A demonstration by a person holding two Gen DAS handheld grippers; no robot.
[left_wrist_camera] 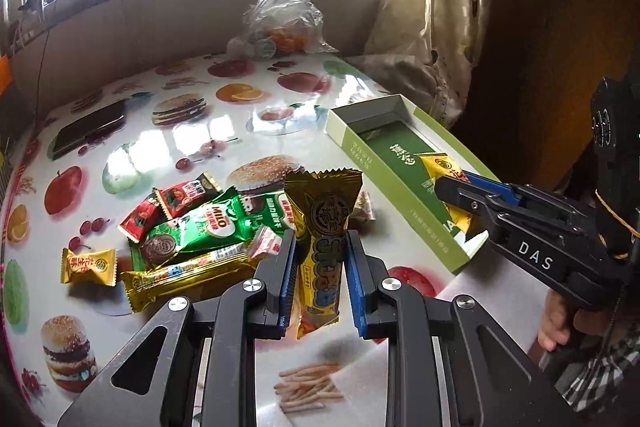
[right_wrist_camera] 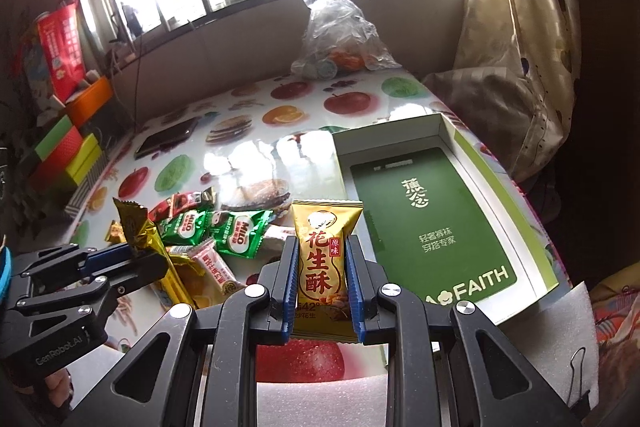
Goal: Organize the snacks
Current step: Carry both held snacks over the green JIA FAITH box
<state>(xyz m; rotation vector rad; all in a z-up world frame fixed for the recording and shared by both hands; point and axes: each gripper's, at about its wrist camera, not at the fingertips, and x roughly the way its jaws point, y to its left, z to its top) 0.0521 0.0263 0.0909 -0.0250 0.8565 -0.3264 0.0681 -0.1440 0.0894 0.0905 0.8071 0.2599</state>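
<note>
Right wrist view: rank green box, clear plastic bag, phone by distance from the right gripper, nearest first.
From the right gripper:
1. Green box, just right of it.
2. Phone, mid-table, left.
3. Clear plastic bag, far edge by the window wall.

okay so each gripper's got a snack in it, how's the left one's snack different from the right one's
The gold bar in the left gripper is long and narrow; the peanut crisp packet in the right gripper is shorter and wider. The gold bar is shiny metallic gold with blue lettering low down; the peanut crisp packet is yellow-orange with large red characters. Both stand upright, clamped between blue pads, crimped ends up.
</note>
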